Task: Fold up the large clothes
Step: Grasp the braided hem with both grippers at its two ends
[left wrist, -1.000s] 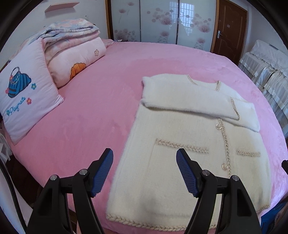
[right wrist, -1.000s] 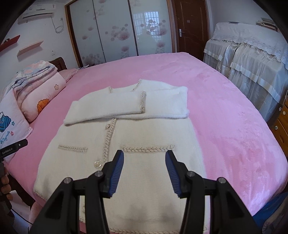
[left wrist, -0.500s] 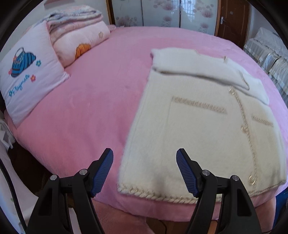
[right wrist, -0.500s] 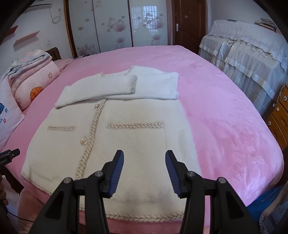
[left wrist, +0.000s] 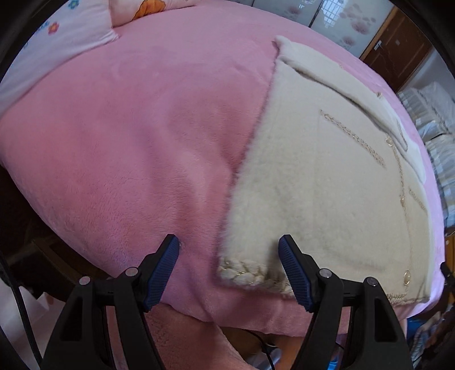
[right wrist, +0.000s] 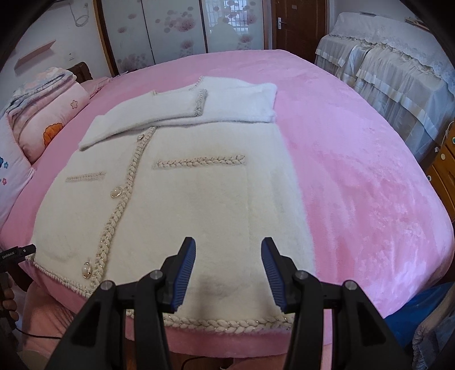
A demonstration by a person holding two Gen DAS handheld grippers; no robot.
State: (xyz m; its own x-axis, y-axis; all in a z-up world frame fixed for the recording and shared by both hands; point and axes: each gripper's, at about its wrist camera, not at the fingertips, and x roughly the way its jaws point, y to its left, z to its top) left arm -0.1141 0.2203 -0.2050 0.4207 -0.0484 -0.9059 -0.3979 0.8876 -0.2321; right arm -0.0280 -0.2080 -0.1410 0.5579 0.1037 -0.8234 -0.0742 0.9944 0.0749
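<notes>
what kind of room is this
Most likely a home bedroom: a large bed under a pink plush cover, pillows and folded quilts at its head, and a sliding-door wardrobe against the far wall.

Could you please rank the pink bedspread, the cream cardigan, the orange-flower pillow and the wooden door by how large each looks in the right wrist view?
1. Pink bedspread, clearly the largest.
2. Cream cardigan.
3. Orange-flower pillow and wooden door: alike, both partly cut off, and the door is farther away, so unranked.

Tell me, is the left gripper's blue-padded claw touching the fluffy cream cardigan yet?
Cannot tell. In the left wrist view the open left gripper straddles the fluffy cream cardigan's braided hem corner, but no gap or contact shows plainly.
</notes>
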